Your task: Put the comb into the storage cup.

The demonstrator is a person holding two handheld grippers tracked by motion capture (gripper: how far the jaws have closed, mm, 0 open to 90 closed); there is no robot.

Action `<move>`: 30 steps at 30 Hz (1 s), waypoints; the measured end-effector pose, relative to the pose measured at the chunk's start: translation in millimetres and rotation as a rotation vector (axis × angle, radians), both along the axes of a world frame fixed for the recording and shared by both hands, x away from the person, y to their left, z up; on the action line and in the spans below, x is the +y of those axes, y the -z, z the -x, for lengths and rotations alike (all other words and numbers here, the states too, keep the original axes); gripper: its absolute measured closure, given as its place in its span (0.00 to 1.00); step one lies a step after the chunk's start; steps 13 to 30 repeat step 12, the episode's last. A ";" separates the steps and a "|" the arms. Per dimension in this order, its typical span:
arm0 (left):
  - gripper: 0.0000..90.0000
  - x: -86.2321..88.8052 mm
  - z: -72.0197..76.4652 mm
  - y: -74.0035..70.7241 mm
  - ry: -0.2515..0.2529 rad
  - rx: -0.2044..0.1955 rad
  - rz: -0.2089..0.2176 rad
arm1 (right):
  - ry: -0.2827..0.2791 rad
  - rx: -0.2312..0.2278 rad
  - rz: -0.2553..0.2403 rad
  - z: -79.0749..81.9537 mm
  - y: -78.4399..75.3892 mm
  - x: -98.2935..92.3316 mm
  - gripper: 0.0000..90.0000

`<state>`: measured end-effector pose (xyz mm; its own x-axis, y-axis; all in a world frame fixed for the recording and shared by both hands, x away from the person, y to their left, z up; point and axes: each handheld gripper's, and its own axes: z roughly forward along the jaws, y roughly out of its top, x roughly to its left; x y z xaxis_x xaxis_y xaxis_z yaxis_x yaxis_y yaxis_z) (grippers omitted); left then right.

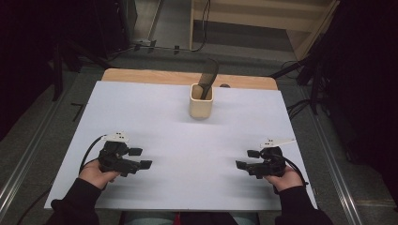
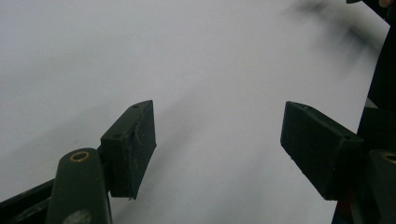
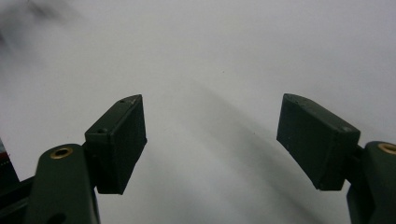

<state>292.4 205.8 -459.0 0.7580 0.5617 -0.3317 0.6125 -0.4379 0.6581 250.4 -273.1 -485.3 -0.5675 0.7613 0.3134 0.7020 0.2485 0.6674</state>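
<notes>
Near the tabletop's front edge, left gripper (image 1: 140, 158) and right gripper (image 1: 247, 159) hover wide open and empty, well apart from the cup (image 1: 201, 101) toward the far edge; a hasty reach could topple it with its dark utensil (image 1: 208, 77).

White sheet (image 1: 187, 140) covers the bench (image 1: 141, 75), wooden edge showing at the back, dark cables (image 1: 300, 108) trailing on the floor (image 1: 42, 136) beside it
</notes>
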 end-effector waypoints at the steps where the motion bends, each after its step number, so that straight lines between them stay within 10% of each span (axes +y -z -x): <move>1: 0.30 -0.1 0.1 0.1 0.000 -0.001 0.000 | -0.001 0.000 0.000 0.0 0.0 0.1 0.25; 30: 0.30 0.2 -0.7 0.5 0.000 0.009 0.002 | -0.004 -0.005 0.009 -0.5 0.4 -0.2 0.25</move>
